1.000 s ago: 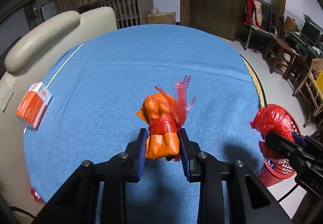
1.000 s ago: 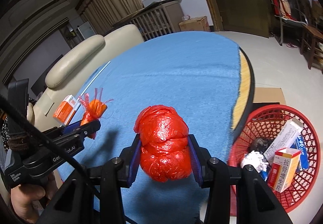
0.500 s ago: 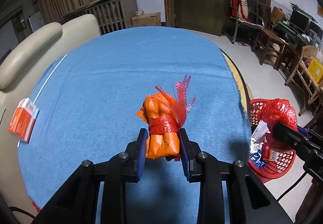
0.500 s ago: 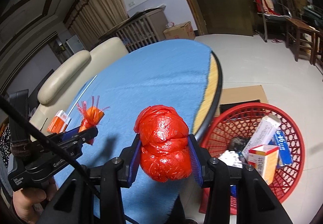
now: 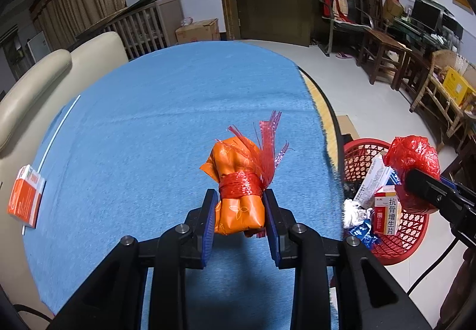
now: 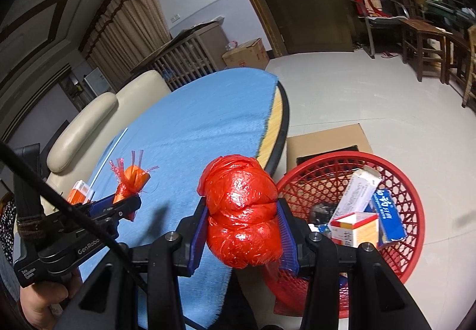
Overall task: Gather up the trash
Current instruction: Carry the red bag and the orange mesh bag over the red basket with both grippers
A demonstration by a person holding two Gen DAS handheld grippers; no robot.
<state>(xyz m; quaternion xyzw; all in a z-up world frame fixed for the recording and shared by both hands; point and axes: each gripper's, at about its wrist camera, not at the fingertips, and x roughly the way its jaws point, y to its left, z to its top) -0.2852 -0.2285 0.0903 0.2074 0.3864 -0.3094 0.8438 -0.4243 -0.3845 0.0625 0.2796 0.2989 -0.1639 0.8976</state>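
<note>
Nearby, a cream sofa [image 5: 44, 77] hugs the far side of the round table [image 6: 281, 110], whose blue cloth [image 5: 166, 110] carries an orange box [image 5: 25, 200] at its left edge. On the floor stands a red basket [image 6: 416, 205] holding cartons and crumpled paper, with a flat cardboard piece [image 6: 327, 139] behind it. Most of the basket's contents are half hidden. The left gripper [image 5: 239, 211] is clamped on an orange packet [image 5: 238, 181] tied with frayed red mesh, above the cloth. The right gripper [image 6: 244, 229] squeezes a shiny crumpled red bag [image 6: 242, 211], held at the table's edge just beside the basket.
</note>
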